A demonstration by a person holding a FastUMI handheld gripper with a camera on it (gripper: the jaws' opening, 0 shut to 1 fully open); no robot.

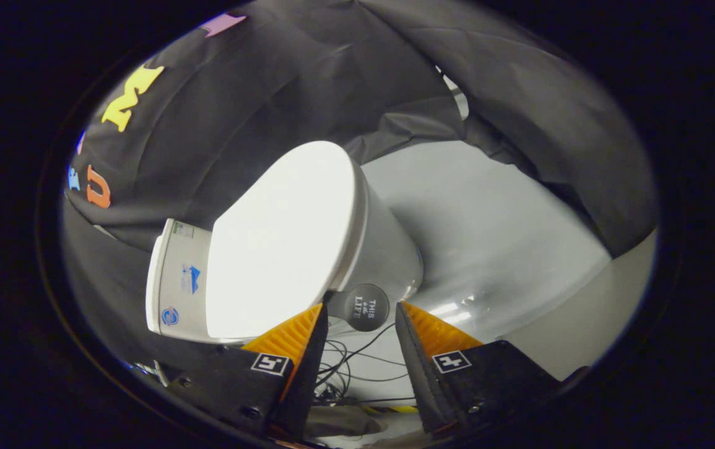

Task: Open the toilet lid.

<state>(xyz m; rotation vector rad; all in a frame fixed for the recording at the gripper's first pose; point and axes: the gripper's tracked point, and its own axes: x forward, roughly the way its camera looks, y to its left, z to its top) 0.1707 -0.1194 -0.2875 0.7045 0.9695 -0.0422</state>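
A white toilet stands ahead of my fingers, seen tilted in the gripper view. Its lid [282, 240] is down, flat over the bowl [388, 249]. The tank [179, 280] sits behind the lid with small stickers on it. My gripper [360, 318] is open and holds nothing. Its left fingertip lies close to the lid's near side edge, and I cannot tell if it touches. A dark round disc [366, 307] sits at the foot of the bowl, just beyond the gap between the fingers.
Pale glossy floor [494, 237] spreads beyond the bowl. Black cloth walls [307, 81] close in behind and at the sides. Loose dark cables [351, 365] lie on the floor under the fingers.
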